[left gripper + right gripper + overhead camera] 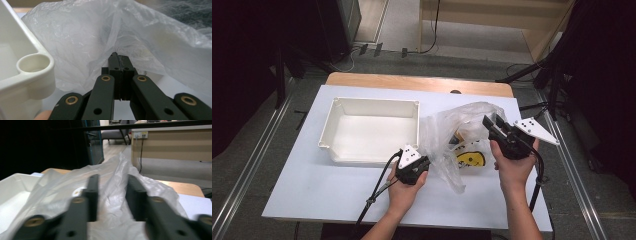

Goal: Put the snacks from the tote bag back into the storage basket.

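A crumpled clear plastic bag (457, 125) lies on the white table, right of the middle. Inside it shows a yellow item with a smiley face (470, 159). My left gripper (426, 161) sits at the bag's left edge; in the left gripper view its jaws (119, 58) are shut and pinch a fold of the bag (82, 37). My right gripper (493, 121) is held at the bag's right side, raised off the table. In the right gripper view its jaws (111, 180) stand apart, with a ridge of the bag (112, 197) between them and not pressed.
An empty white rectangular bin (377, 102) stands left of the bag, its corner (35, 66) close beside my left gripper. The white table top (312, 190) has a wooden strip along its far edge. Cables trail from both grippers toward the near edge.
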`<state>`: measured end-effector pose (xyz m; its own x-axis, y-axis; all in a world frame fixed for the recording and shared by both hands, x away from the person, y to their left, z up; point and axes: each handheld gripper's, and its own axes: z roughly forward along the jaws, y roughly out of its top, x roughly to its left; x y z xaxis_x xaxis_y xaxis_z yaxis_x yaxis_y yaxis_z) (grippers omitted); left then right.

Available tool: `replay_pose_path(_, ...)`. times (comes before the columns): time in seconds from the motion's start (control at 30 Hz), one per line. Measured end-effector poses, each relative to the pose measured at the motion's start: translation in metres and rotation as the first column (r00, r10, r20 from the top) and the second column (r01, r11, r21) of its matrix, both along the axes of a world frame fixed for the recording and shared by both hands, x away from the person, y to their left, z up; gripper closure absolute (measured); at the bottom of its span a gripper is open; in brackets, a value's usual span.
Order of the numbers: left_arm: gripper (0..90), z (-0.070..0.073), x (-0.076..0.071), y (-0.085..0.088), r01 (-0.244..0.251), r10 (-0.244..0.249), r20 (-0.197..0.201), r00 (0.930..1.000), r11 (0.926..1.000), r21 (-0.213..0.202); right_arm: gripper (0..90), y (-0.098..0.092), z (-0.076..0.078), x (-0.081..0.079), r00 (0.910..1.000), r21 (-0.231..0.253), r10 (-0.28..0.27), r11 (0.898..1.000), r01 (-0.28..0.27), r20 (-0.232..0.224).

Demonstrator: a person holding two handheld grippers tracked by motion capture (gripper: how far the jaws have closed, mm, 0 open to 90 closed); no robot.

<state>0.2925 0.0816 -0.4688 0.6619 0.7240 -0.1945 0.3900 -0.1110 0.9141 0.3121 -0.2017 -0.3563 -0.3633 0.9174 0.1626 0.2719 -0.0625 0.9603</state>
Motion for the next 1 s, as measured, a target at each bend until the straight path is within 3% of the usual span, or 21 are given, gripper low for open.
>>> replay_pose_path(0.03,90.0,0.0,0.0,0.0,0.0,0.0,0.001,1.0,1.0,0.002,73.4,0.0,0.0,0.0,1.0,0.0,0.0,1.0,0.0,0.0)
replay_pose_path(0.07,90.0,0.0,0.0,-0.001,-0.005,0.005,-0.002,1.0,1.0,0.007,86.9,0.0,-0.002,0.008,0.9999,-0.005,-0.011,1.0,0.011,-0.002)
replay_pose_path(0.13,90.0,0.0,0.0,-0.001,-0.009,0.009,-0.001,1.0,0.9999,0.013,90.0,0.0,-0.004,0.017,0.9999,-0.001,-0.008,1.0,0.008,-0.012)
replay_pose_path(0.4,90.0,-0.001,0.001,-0.003,-0.014,0.014,-0.006,0.9999,0.9987,0.05,90.0,0.005,-0.02,0.049,0.9964,-0.058,-0.036,0.998,0.031,-0.076)
replay_pose_path(0.43,90.0,-0.001,0.001,-0.004,-0.014,0.015,-0.009,0.9998,0.9985,0.052,90.0,0.006,-0.034,0.059,0.9904,-0.077,-0.051,0.996,0.041,-0.129)
replay_pose_path(0.47,90.0,-0.001,0.001,-0.004,-0.014,0.015,-0.011,0.9998,0.9985,0.052,90.0,0.006,-0.034,0.059,0.9904,-0.077,-0.051,0.996,0.041,-0.129)
replay_pose_path(0.5,90.0,-0.001,0.001,-0.004,-0.013,0.014,-0.011,0.9998,0.9984,0.055,90.0,0.007,-0.047,0.066,0.9843,-0.094,-0.063,0.994,0.048,-0.165)
replay_pose_path(0.6,90.0,-0.001,0.001,-0.004,-0.011,0.011,-0.012,0.9999,0.9982,0.059,90.0,0.005,-0.068,0.07,0.9719,-0.086,-0.075,0.995,0.057,-0.223)
replay_pose_path(0.67,90.0,-0.001,0.001,-0.005,-0.009,0.01,-0.011,0.9999,0.9981,0.062,90.0,0.004,-0.073,0.071,0.969,-0.087,-0.08,0.994,0.061,-0.234)
replay_pose_path(0.7,90.0,-0.001,0.001,-0.006,-0.005,0.006,-0.014,0.9999,0.9975,0.071,90.0,0.002,-0.088,0.072,0.9577,-0.098,-0.089,0.993,0.064,-0.274)
replay_pose_path(0.77,90.0,-0.001,0.001,-0.007,-0.004,0.005,-0.016,0.9999,0.9969,0.078,90.0,0.001,-0.093,0.072,0.9537,-0.101,-0.092,0.993,0.065,-0.286)
replay_pose_path(0.83,90.0,-0.001,0.001,-0.008,0.0,0.001,-0.014,0.9999,0.9962,0.087,90.0,-0.004,-0.107,0.071,0.9412,-0.106,-0.095,0.992,0.064,-0.324)
replay_pose_path(0.93,90.0,-0.001,0.001,-0.007,0.0,0.001,-0.015,0.9999,0.9964,0.084,90.0,-0.008,-0.109,0.066,0.9482,-0.07,-0.079,0.996,0.06,-0.308)
replay_pose_path(0.97,90.0,-0.001,0.0,-0.006,0.007,-0.006,-0.011,0.9999,0.9975,0.071,90.0,-0.009,-0.109,0.063,0.9542,-0.052,-0.068,0.997,0.055,-0.291)
replay_pose_path(1.0,84.3,-0.001,-0.001,-0.005,0.012,-0.012,-0.004,0.9999,0.9989,0.045,89.9,-0.01,-0.108,0.061,0.9593,-0.039,-0.056,0.998,0.047,-0.277)
